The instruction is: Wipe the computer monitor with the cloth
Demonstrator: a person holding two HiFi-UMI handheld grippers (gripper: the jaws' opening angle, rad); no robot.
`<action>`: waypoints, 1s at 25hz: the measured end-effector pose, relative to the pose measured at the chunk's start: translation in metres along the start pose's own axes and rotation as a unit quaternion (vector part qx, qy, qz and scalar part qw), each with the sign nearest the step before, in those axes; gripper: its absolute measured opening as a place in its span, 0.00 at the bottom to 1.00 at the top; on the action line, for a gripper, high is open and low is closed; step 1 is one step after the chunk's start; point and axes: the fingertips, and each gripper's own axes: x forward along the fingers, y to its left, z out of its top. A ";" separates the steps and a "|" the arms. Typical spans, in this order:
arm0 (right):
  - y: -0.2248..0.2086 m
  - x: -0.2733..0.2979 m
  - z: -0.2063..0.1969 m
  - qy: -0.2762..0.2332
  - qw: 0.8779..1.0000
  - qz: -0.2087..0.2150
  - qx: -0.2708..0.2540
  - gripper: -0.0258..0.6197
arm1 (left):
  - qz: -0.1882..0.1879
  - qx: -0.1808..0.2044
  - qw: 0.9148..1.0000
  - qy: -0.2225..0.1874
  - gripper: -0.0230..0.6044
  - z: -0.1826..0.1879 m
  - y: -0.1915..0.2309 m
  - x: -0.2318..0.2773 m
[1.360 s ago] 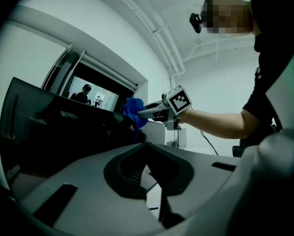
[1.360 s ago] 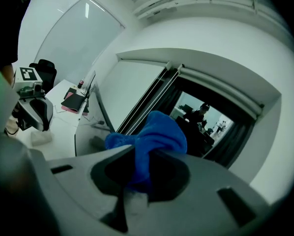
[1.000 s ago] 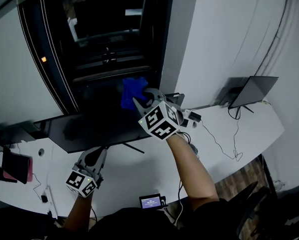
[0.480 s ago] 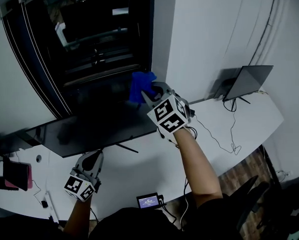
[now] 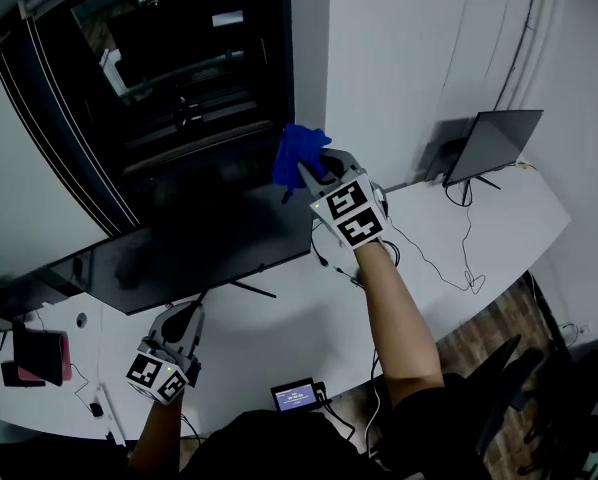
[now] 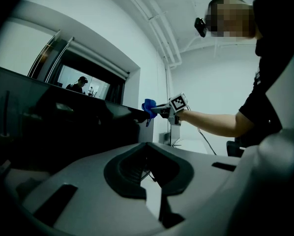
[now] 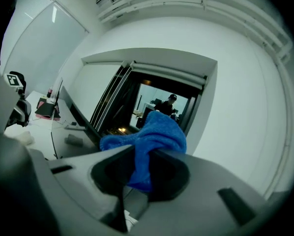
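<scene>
Two grippers, one blue cloth (image 5: 297,154) at the monitor's (image 5: 194,243) upper right corner.
Gloom merges the monitor's top edge with the black window (image 5: 179,68) behind, so cloth-to-screen contact is unclear. Left gripper (image 5: 185,315) hangs over the white desk (image 5: 279,330), jaws together, empty; right gripper (image 5: 306,171) clamps the cloth.

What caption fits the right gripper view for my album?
Right gripper pinching a blue cloth before a dark window.
</scene>
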 end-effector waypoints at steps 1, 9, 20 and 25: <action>-0.004 -0.001 -0.003 -0.005 1.000 -0.002 0.018 0.14 | 0.000 -0.001 1.000 0.001 0.03 0.000 -0.001 0.000; -0.031 -0.011 -0.024 -0.051 0.982 -0.023 0.180 0.14 | -0.002 -0.007 1.000 0.014 0.03 -0.012 -0.007 -0.005; -0.007 0.001 -0.098 -0.040 0.953 -0.004 0.299 0.14 | 0.003 -0.006 1.000 0.022 0.03 -0.022 -0.007 -0.019; 0.005 0.005 -0.118 -0.040 0.949 -0.001 0.312 0.14 | 0.009 -0.012 0.999 0.031 0.03 -0.028 -0.007 -0.021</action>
